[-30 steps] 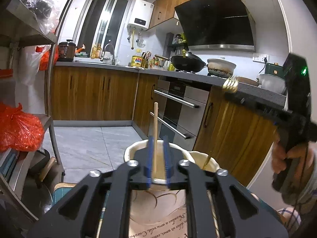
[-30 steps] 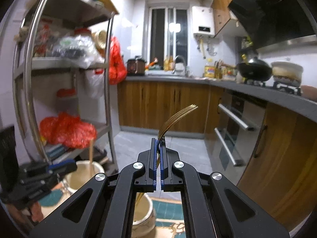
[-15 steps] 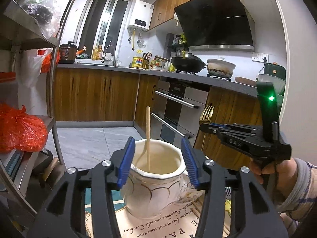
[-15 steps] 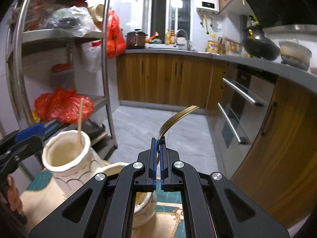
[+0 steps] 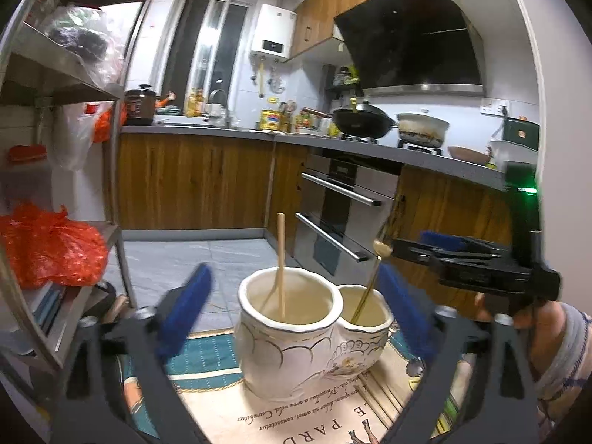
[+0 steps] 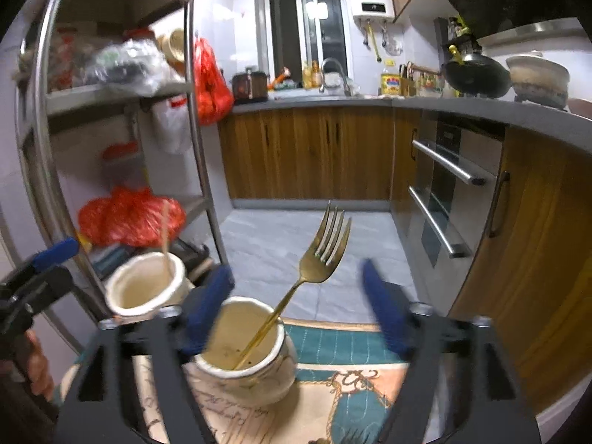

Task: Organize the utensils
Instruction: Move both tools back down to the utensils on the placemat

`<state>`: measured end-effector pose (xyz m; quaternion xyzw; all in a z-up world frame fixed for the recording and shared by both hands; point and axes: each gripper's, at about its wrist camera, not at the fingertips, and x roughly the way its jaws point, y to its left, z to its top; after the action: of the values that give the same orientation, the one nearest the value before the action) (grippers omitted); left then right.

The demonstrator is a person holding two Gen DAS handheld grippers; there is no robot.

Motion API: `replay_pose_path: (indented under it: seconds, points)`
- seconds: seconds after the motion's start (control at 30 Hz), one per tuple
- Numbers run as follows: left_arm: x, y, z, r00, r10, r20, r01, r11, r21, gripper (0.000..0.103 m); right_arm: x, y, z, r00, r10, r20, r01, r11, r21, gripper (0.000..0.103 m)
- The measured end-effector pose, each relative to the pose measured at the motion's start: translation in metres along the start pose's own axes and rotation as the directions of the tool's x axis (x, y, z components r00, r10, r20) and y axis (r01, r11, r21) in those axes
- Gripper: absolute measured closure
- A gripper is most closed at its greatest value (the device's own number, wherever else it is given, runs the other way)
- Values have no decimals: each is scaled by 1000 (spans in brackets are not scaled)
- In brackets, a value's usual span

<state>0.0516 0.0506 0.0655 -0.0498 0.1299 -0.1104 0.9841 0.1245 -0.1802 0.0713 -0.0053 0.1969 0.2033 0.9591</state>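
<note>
A white two-pot ceramic holder [image 5: 296, 347] stands on a patterned mat [image 5: 281, 414]. A wooden chopstick [image 5: 281, 259] stands in its larger pot [image 6: 140, 288]. A gold fork [image 6: 318, 259] stands tines up in the smaller pot [image 6: 251, 366], leaning on the rim; it also shows in the left wrist view [image 5: 370, 285]. My left gripper [image 5: 296, 310] is open, jaws wide on either side of the holder. My right gripper [image 6: 296, 303] is open around the smaller pot, clear of the fork. The right gripper also shows in the left wrist view [image 5: 477, 259].
A metal shelf rack [image 6: 199, 155] with red bags [image 6: 129, 214] stands to the left. Wooden cabinets and an oven [image 6: 440, 199] line the right. More utensils lie on the mat at the right [image 5: 418, 366]. Grey tiled floor [image 6: 281, 236] lies beyond the mat.
My right gripper has lowered the fork into the smaller pot and opened, letting it go. My left gripper, open since half a second ago, has drawn back from the chopstick and opened wider.
</note>
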Motion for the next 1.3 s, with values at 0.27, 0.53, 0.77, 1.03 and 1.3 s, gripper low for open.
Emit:
replay_pose_path:
  seconds: [0.27,0.53,0.77,1.03,1.3]
  points:
    - [-33,-15,12,997,62,39,-62,998,15,6,-58,-3,-8,995,-51,81,51,999,1,5]
    - [-63,-36,6,998,47,45,-48,998,26,6,-104,-10,-40,984,-93,150,91,996,20,5]
    - [-65,-43,-7,999,35,-4,-34,999,29,6,-108,-31,-61,988,-142,58,139,989,47,5]
    - [-52,-44,-41,991,48,-122,-43,998,44,6,-111,-59,-82,995,-101,-24,103,982,156,5]
    - [-28,-52,-81,965,28,-261,-15,999,51,6,-93,-52,-110,983,-117,-145,131,987,92,5]
